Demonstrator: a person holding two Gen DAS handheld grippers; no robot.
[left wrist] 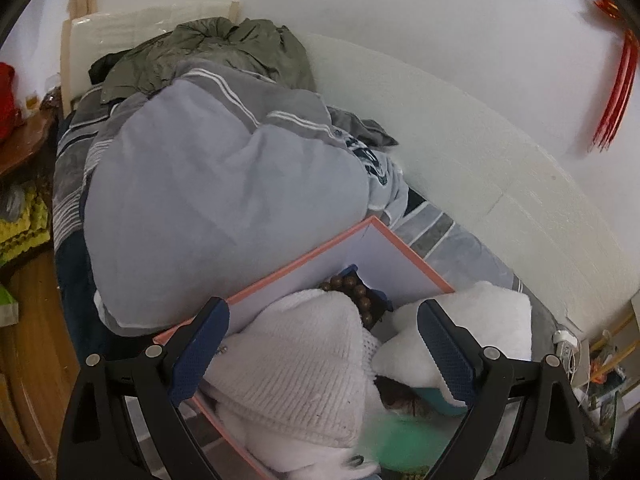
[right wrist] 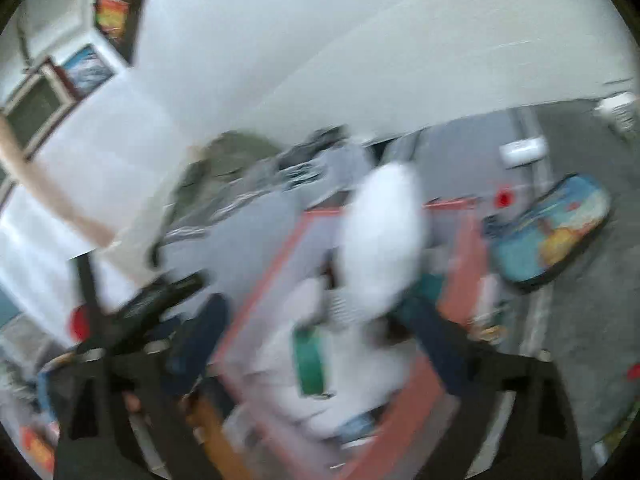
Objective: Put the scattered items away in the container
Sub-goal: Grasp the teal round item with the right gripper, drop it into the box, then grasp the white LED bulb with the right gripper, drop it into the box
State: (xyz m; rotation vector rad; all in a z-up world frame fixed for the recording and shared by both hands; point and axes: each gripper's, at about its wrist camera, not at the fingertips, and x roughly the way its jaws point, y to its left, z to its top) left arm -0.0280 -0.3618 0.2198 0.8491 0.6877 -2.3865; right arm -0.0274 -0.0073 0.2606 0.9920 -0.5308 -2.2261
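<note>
A pink-rimmed box [left wrist: 400, 246] lies on the bed with a white knit hat [left wrist: 296, 364], a wooden bead bracelet [left wrist: 356, 292], a fluffy white item [left wrist: 480, 320] and something teal inside. My left gripper [left wrist: 320, 344] is open right over the hat, fingers on either side of it. The right wrist view is blurred: my right gripper [right wrist: 316, 340] is open above the same box [right wrist: 460, 280], with the fluffy white item [right wrist: 384, 240] between and beyond its fingers. A blue patterned pouch [right wrist: 548, 232] lies on the bed to the right of the box.
A heaped grey duvet [left wrist: 224, 200] and olive jacket [left wrist: 216, 52] fill the bed behind the box. White wall panels [left wrist: 480, 140] run along the right. A small white object [right wrist: 524, 152] lies beyond the pouch. Wooden furniture [left wrist: 24, 140] stands at left.
</note>
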